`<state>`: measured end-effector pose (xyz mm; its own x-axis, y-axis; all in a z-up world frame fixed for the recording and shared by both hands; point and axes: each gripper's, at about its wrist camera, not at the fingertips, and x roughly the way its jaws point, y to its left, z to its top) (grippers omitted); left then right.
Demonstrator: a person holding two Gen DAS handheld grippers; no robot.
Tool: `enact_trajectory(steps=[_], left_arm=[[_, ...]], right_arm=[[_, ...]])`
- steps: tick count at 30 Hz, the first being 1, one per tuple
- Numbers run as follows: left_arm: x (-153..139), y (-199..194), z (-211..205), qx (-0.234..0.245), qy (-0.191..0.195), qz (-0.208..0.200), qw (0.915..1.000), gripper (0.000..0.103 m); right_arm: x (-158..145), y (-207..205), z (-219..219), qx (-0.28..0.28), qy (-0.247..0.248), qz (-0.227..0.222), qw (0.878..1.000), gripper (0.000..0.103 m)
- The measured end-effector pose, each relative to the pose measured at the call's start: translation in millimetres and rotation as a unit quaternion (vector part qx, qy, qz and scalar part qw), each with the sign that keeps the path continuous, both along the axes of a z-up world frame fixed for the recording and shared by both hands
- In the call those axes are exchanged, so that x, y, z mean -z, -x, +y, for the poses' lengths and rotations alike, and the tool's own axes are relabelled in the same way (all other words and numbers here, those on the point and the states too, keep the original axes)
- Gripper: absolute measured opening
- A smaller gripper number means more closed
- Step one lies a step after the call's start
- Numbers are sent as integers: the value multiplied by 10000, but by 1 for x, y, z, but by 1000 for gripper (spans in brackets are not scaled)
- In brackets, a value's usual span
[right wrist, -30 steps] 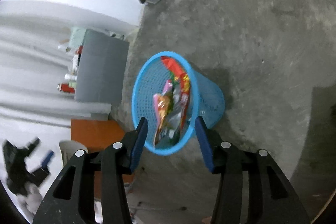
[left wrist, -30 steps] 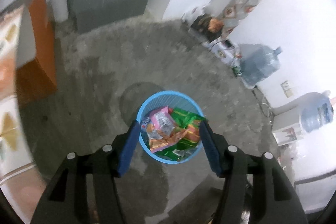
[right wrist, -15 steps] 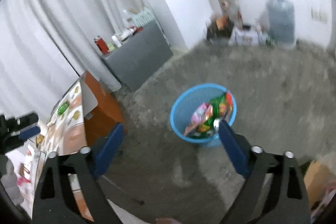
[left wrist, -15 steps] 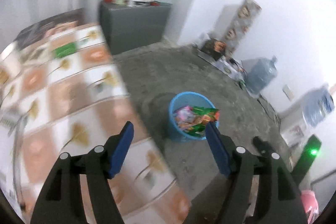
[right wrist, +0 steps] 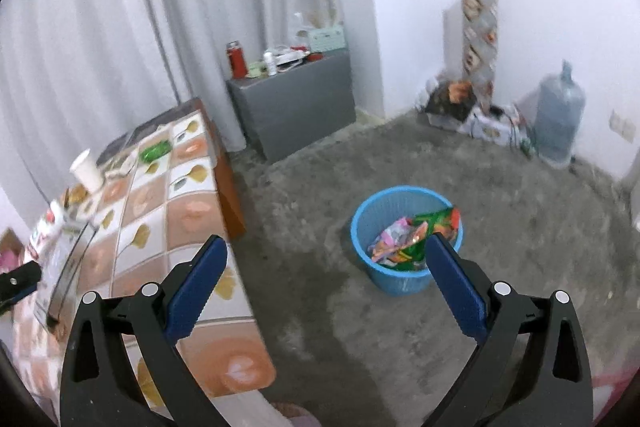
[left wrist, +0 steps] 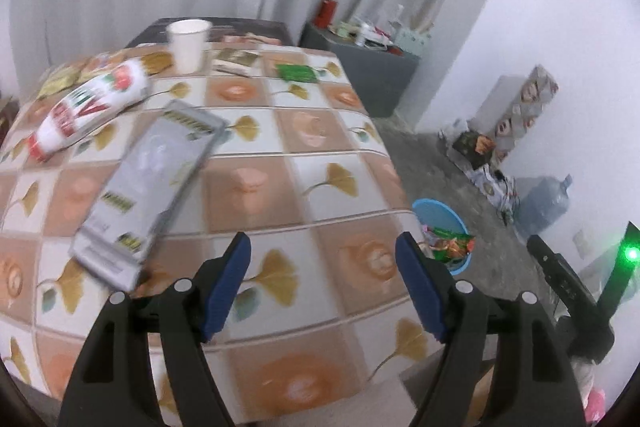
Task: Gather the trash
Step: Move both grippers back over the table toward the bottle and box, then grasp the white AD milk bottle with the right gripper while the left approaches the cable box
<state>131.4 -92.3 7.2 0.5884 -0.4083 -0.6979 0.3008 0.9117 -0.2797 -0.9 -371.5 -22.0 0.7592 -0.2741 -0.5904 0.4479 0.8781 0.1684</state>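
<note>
Hovering over the table (left wrist: 304,163), the left gripper (left wrist: 324,259) gapes empty; beside the table, the right gripper (right wrist: 326,255) has just opened, empty, facing the blue basket (right wrist: 384,223)

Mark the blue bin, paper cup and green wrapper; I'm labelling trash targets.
blue bin (right wrist: 362,215): right wrist view, left rim.
paper cup (left wrist: 187,47): left wrist view, side wall.
green wrapper (left wrist: 298,72): left wrist view, its middle.
</note>
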Motion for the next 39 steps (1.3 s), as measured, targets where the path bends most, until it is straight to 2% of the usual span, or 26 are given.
enact_trajectory(steps=[9,13,17,25,31,36,39], left_arm=[[10,35,96,-761,180,-351,9963,75],[11,39,131,-1111,283,-521,9920,75],[17,37,158,-1425,456,-471,9876,75],[38,21,180,-1535,825,-163,9846,75],[39,10,199,-1686,909,-266,9811,75],[41,3,222,-1929,934,-260,9764,75],[43,-4,224,-1783,919,-233,9794,75]], right_arm=[[-8,-26,51,-888,-233,149,9957,95],[-11,-42,71,-1315,-541,201,9896,95],[-12,-54,94,-1729,-738,287,9818,95],[-11,-86,140,-2488,-1395,606,9565,95],[-20,-120,184,-3001,-1582,726,9379,95],[-22,-147,219,-3228,-1540,788,9305,95],[-33,-165,233,-3446,-1465,701,9246,95]])
